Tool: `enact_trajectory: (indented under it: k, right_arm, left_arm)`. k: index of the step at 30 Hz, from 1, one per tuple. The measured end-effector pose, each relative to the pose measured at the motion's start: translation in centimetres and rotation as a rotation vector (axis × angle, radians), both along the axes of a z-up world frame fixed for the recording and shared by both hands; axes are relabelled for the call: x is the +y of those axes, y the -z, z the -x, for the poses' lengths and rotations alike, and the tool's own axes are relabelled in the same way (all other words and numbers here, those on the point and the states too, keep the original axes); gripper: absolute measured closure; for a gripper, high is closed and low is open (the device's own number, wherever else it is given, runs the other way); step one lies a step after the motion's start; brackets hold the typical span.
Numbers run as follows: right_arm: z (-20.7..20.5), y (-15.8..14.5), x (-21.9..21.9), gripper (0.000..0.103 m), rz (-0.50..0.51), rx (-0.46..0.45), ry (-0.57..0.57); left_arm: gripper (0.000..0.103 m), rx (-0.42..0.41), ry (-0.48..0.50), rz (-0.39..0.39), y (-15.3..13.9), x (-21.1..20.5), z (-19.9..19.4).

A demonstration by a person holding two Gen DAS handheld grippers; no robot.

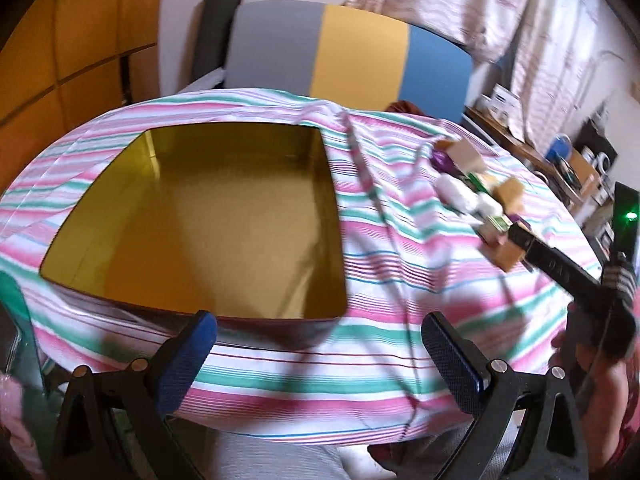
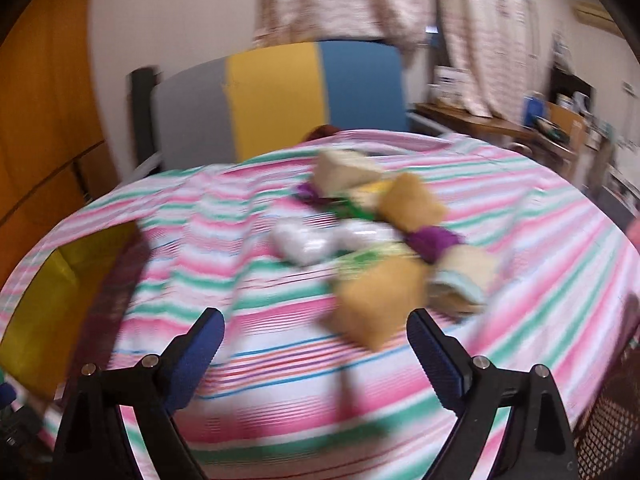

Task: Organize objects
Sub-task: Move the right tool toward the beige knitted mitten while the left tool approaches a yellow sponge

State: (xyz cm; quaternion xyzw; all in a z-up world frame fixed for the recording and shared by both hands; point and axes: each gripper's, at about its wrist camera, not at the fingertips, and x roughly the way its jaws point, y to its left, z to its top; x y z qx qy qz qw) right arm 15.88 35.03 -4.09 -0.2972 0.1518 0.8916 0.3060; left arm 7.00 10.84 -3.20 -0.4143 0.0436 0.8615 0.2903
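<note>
A gold-lined open tin box [image 1: 224,224] lies empty on the striped cloth; its edge [image 2: 48,300] shows at the left of the right wrist view. My left gripper [image 1: 320,344] stands open over the cloth just in front of the box, with nothing between its fingers. A heap of small things sits to the right: tan blocks [image 2: 380,300], white packets [image 2: 304,244], purple lumps [image 2: 432,240] and green bits. My right gripper [image 2: 316,340] is open, short of the nearest tan block, and shows as a black arm [image 1: 560,272] beside the heap [image 1: 476,196]. That view is blurred.
The pink, green and white striped cloth [image 1: 400,264] covers a round table. Behind it stands a grey, yellow and blue panel [image 1: 360,52]. A cluttered wooden desk [image 1: 560,160] and curtains fill the right. Orange cupboard doors [image 1: 60,60] are on the left.
</note>
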Motion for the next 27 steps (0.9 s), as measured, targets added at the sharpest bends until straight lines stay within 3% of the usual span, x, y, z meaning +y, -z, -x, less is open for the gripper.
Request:
enact_trajectory:
  k: [6, 12, 17, 22, 27]
  right_arm:
    - [-3.7, 1.2, 8.4, 0.015, 0.077, 0.048, 0.208]
    - [-2.7, 3.2, 13.9, 0.022, 0.153, 0.039, 0.230]
    - [-2.0, 4.6, 15.3, 0.028, 0.168, 0.027, 0.215]
    - [-2.3, 5.4, 15.2, 0.032, 0.184, 0.057, 0.193]
    - [-3.3, 5.2, 14.1, 0.036, 0.126, 0.066, 0.214]
  left_arm:
    - [0.000, -0.023, 0.063, 0.014, 0.4, 2.0, -1.0]
    - [0.000, -0.008, 0.056, 0.005, 0.2, 3.2, -1.5]
    - [0.000, 0.037, 0.075, 0.033, -0.3, 4.4, -1.8]
    - [0.000, 0.018, 0.111, 0.028, 0.0, 6.3, -1.6]
    - [0.000, 0.024, 0.187, 0.042, 0.1, 9.4, -1.6]
